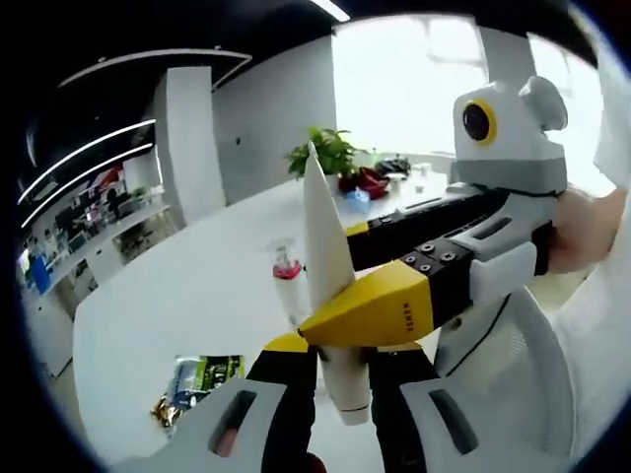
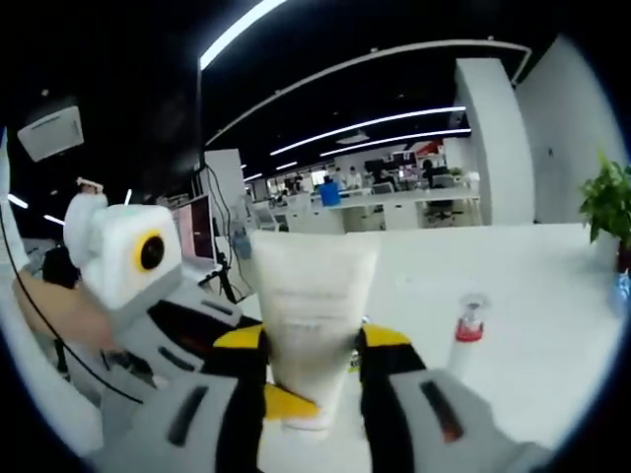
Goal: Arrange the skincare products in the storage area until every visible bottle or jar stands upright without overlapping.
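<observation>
Here, both my claws clamp one white tube point(image 2: 314, 325) above the surface point(image 1: 168, 305).
My left claw point(image 1: 342, 379) pinches its lower end; my right claw point(image 2: 314, 370) grips it too; a red-collared bottle point(image 2: 466, 335) stands upright further right.

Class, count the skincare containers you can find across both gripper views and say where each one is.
2. A white tube is gripped by both hand-held grippers above the table. A clear bottle with a red collar stands upright on the table behind. Others may be hidden.

White table point(image 1: 177, 296): bottle point(image 1: 287, 281), perhaps packets point(image 1: 197, 384).
</observation>
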Available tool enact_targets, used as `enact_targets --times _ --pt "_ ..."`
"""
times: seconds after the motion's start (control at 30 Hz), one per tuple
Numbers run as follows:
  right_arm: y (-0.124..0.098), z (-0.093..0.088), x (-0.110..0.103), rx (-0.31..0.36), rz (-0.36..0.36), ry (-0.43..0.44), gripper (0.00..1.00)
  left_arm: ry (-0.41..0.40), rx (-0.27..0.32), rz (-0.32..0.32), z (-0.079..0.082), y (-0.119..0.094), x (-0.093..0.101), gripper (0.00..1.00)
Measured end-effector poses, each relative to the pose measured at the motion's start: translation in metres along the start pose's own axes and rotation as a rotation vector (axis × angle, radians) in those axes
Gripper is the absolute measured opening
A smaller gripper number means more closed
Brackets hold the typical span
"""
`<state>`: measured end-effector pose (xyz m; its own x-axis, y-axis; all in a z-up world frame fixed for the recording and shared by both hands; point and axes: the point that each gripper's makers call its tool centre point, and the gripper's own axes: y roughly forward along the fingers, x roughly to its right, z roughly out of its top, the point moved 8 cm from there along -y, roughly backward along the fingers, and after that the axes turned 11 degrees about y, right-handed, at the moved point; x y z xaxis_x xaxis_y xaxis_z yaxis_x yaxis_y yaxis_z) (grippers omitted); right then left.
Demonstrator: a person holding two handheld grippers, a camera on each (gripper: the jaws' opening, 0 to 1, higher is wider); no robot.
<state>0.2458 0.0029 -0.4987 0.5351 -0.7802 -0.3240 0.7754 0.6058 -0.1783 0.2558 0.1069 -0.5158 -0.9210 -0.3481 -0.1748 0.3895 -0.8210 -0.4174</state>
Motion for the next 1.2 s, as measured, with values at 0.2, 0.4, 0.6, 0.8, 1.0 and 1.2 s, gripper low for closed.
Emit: enact_targets --times 0.2,0.4,0.6,0.8,1.0,1.2 --pt "-0.009 0.012 0.001 0.037 0.008 -0.004 0.37 -0.045 0.075 -0.147 0.01 0.004 -0.005 0.17" --pt "-0.009 0.011 0.001 0.042 -0.092 -0.074 0.35 -0.003 0.037 -0.186 0.013 0.017 -0.008 0.17" --pt "-0.005 0.003 0.007 0.025 -0.158 -0.098 0.35 0.067 -0.05 -0.186 0.009 0.033 -0.016 0.17" --pt "0.001 -0.003 0.015 0.003 -0.182 -0.096 0.35 0.109 -0.084 -0.231 0.001 0.046 -0.022 0.16" --pt "0.008 -0.005 0.025 -0.006 -0.205 -0.082 0.35 0.121 -0.093 -0.261 -0.002 0.057 -0.029 0.16" --pt "0.017 -0.01 0.039 -0.03 -0.228 -0.074 0.35 0.13 -0.112 -0.282 -0.01 0.072 -0.037 0.16"
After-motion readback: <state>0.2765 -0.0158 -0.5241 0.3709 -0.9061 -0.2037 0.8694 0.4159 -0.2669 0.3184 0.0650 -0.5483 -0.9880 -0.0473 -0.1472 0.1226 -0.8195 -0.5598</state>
